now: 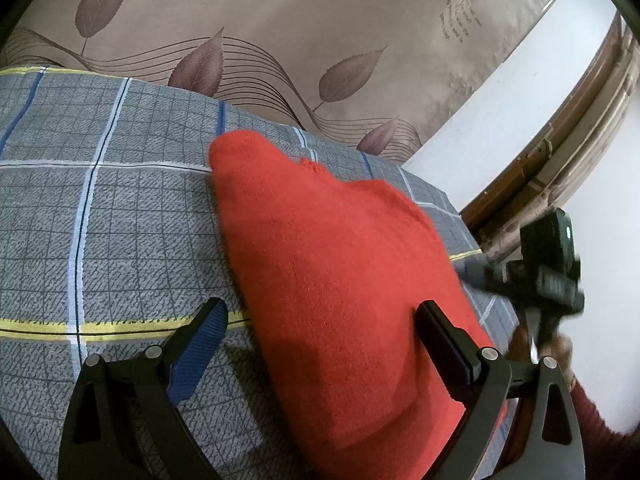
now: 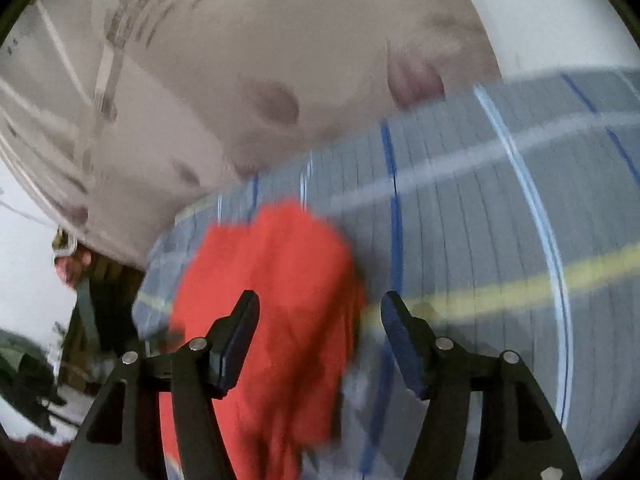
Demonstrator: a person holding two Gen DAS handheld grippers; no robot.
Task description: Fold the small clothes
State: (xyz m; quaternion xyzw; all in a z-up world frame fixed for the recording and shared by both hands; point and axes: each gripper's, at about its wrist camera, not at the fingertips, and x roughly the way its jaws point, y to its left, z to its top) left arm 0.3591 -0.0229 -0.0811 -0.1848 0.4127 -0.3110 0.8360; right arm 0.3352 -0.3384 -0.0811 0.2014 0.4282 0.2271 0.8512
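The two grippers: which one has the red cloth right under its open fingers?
The left gripper: the red cloth lies between its open fingers. The right gripper is off beside the bed's edge.

A red knitted garment (image 1: 344,280) lies on the grey checked bedsheet (image 1: 120,220) in front of you, reaching from your left gripper (image 1: 324,320) away toward twelve o'clock. That gripper's jaws stand apart: its right finger (image 1: 444,344) is over the garment, its left finger (image 1: 200,348) over bare sheet at nine o'clock of the cloth. Your right gripper (image 1: 548,276) sits at three o'clock of the garment, off the sheet's edge. From its own camera, the garment (image 2: 276,300) lies under its left finger (image 2: 236,344) and bare sheet (image 2: 500,220) under its right finger (image 2: 404,344). Behind the bed, at twelve o'clock, hangs a beige leaf-printed wall covering (image 1: 280,40).
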